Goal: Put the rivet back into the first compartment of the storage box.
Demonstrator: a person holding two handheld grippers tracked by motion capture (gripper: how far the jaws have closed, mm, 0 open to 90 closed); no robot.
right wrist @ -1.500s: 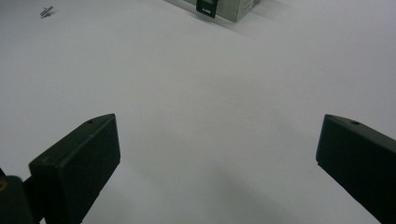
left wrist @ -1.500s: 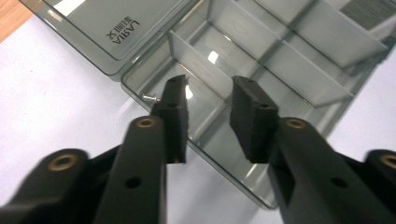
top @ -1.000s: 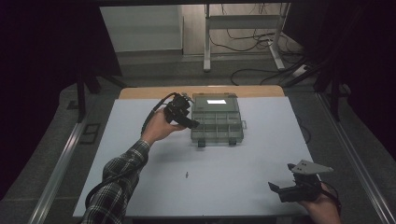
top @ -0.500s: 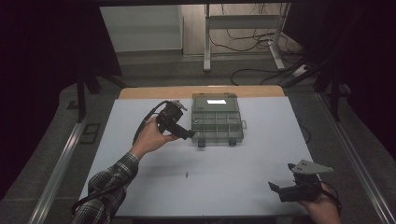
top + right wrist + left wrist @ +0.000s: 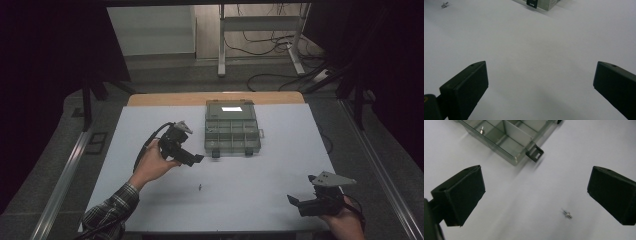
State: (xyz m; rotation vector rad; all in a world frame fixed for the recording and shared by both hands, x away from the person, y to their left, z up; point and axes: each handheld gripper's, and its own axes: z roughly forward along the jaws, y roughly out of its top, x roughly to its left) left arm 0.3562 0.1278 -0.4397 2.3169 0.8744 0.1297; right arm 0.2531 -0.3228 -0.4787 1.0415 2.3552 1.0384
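A small screw (image 5: 567, 214) lay loose on the white desk (image 5: 260, 195), well short of the clear compartment box (image 5: 231, 131), in one cell of which another screw (image 5: 481, 130) sat. The left gripper (image 5: 196, 159) hung over the desk between box and loose screw, jaws spread wide and empty; judging by this, the pick-up was in hand, calling for a descent straddling the screw. The right gripper (image 5: 295, 201) rested near the desk's front edge, jaws spread, with bare desk around it.

Dim room, white table (image 5: 260, 200), cables (image 5: 260, 47) on floor.
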